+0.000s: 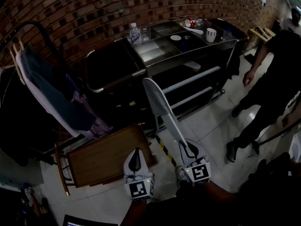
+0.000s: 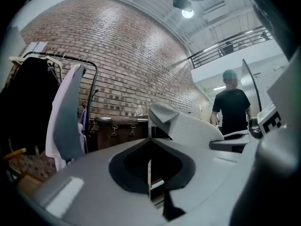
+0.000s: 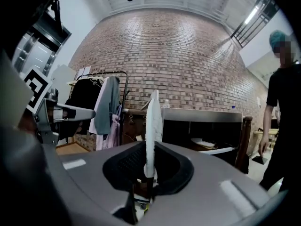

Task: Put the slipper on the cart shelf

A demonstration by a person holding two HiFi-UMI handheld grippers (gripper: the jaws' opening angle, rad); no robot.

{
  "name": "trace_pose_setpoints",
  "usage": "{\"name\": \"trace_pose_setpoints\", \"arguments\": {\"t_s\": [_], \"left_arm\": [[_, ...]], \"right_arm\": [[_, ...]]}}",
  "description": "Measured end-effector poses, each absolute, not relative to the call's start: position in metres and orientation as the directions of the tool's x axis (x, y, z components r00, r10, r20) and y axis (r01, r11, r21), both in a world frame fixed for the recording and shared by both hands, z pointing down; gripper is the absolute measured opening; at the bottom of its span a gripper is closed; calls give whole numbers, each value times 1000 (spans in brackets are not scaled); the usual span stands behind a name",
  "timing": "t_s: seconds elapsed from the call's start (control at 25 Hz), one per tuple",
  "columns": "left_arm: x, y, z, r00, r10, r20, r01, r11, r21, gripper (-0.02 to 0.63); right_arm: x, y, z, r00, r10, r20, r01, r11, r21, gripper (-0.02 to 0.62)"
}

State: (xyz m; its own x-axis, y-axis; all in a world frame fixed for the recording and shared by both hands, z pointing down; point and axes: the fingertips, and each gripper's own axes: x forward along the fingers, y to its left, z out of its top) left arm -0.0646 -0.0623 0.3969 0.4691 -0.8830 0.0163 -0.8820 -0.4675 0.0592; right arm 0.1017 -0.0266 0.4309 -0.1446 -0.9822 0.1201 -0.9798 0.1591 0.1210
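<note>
A long white slipper (image 1: 162, 107) sticks out of my right gripper (image 1: 189, 150), which is shut on its heel end; the toe points toward the metal cart (image 1: 221, 69). The right gripper view shows the same slipper (image 3: 153, 126) edge-on between the jaws. My left gripper (image 1: 136, 160) hangs beside it at the left, jaws shut with nothing between them. From the left gripper view the slipper (image 2: 188, 126) shows at the right. A second white slipper (image 1: 193, 66) lies on the cart's upper shelf.
A clothes rack (image 1: 42, 84) with hanging garments stands at the left, a wooden crate (image 1: 108, 154) below it on the floor. A person in black (image 1: 268, 79) stands right of the cart. A bottle (image 1: 135, 33) and a cup (image 1: 211, 34) are on the cart's top.
</note>
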Motion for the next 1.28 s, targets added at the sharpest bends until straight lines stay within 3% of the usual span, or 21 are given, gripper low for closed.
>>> {"name": "trace_pose_setpoints", "arguments": {"t_s": [0.72,1.28], "left_arm": [[7,-106,434,539,-838,89,-843,-535,66,15],[23,-151,439,509,-852,118,-860,-507,48,15]], "right_arm": [[186,-42,525,-37,-931,363,-996,66,67,37],[205,-114,542,-81,-910,407,-997,81,-19,37]]}}
